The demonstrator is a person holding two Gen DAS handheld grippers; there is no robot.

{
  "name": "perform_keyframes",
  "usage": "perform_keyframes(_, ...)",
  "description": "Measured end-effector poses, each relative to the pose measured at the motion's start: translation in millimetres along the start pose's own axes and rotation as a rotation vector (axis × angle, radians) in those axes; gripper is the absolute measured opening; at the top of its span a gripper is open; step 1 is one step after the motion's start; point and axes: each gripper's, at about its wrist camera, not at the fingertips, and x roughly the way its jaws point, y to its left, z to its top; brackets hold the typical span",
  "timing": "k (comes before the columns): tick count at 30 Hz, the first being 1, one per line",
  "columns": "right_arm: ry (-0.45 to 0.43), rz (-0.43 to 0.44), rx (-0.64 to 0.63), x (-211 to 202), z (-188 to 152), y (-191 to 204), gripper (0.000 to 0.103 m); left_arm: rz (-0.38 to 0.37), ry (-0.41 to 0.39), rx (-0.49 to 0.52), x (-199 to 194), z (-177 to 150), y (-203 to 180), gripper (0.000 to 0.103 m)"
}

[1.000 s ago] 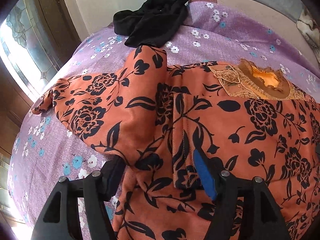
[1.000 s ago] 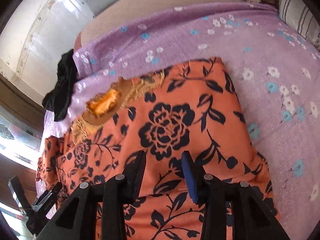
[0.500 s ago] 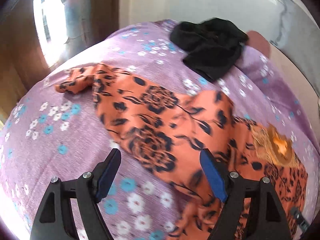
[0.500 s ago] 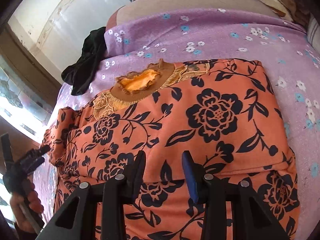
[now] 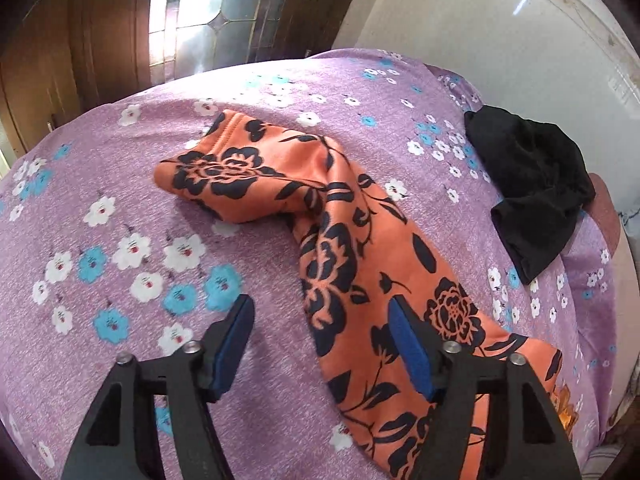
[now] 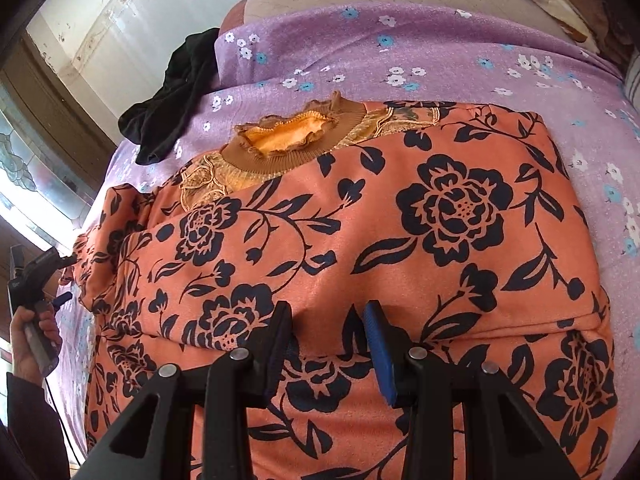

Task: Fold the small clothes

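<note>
Now | orange floral tops [image 6: 400, 240]: 1 | black garments [image 5: 536, 188]: 1 | tools: 2

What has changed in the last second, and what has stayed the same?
The left hand-held gripper has swung away from the body of the orange floral top, out along its left sleeve. Its jaws are closing with the sleeve's edge between them, not yet gripped. The right hand-held gripper stays over the folded top with unchanged opening, gripping nothing visible. The black garment has not moved.
</note>
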Motion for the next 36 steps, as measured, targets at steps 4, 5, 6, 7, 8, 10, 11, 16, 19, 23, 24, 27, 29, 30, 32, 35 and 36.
perform_keyframes(4, -0.001, 0.0, -0.005, 1.5, 0.7, 0.1, 0.041, 0.015, 0.002, 0.041, 12.2, 1.0, -5.8, 0.009)
perform_keyframes(5, 0.0, 0.002, -0.003, 1.6, 1.2, -0.3, 0.041, 0.015, -0.011, 0.045, 9.3, 0.7, -7.2, 0.005)
perform_keyframes(6, 0.0, 0.003, -0.001, 1.5, 1.6, -0.7, 0.041, 0.01, -0.026, 0.053, 3.1, 1.1, -10.3, 0.004)
perform_keyframes(7, 0.001, 0.004, 0.002, 1.7, 2.4, -0.6, 0.041, 0.007, -0.06, 0.072, -7.5, 1.0, -17.0, 0.003)
perform_keyframes(8, 0.002, 0.006, 0.006, 2.2, 3.5, -0.3, 0.041, 0.003, -0.107, 0.108, -21.6, -0.6, -26.6, 0.003)
perform_keyframes(10, 0.002, 0.014, 0.017, 1.4, 6.2, -1.8, 0.041, -0.005, -0.197, 0.213, -53.9, -9.5, -55.9, 0.003)
perform_keyframes(11, 0.0, 0.019, 0.027, 0.4, 7.3, -2.9, 0.041, -0.029, -0.236, 0.271, -70.0, -16.6, -72.1, 0.003)
perform_keyframes(16, -0.029, 0.021, 0.073, -9.7, 11.7, -12.3, 0.041, -0.2, -0.309, 0.512, -127.6, -70.3, -141.3, 0.003)
perform_keyframes(19, -0.057, 0.025, 0.115, -19.3, 14.9, -22.2, 0.041, -0.294, -0.314, 0.736, -151.0, -134.9, -191.8, 0.003)
perform_keyframes(23, -0.101, 0.002, 0.139, -29.7, 22.5, -32.4, 0.042, -0.392, -0.247, 1.122, -157.0, -258.8, -247.7, 0.008)
perform_keyframes(24, -0.111, -0.007, 0.148, -32.0, 24.2, -35.8, 0.042, -0.395, -0.217, 1.24, -153.6, -291.7, -256.0, 0.01)
perform_keyframes(27, -0.131, -0.028, 0.194, -38.9, 29.1, -50.1, 0.055, -0.351, -0.17, 1.495, -146.9, -359.0, -260.2, 0.02)
perform_keyframes(29, -0.152, -0.026, 0.233, -45.6, 31.8, -60.5, 0.061, -0.359, -0.194, 1.505, -157.0, -361.5, -251.9, 0.02)
perform_keyframes(30, -0.166, -0.023, 0.245, -49.8, 33.1, -64.4, 0.061, -0.379, -0.196, 1.473, -165.8, -352.4, -247.0, 0.022)
perform_keyframes(32, -0.188, -0.015, 0.254, -57.5, 36.1, -69.3, 0.061, -0.41, -0.224, 1.366, -183.6, -322.0, -234.3, 0.037)
perform_keyframes(35, -0.215, 0.004, 0.238, -64.2, 37.3, -67.5, 0.061, -0.362, -0.292, 1.153, -193.3, -266.2, -211.3, 0.068)
perform_keyframes(36, -0.214, 0.012, 0.224, -64.1, 37.2, -63.5, 0.061, -0.323, -0.288, 1.08, -187.7, -247.1, -202.6, 0.068)
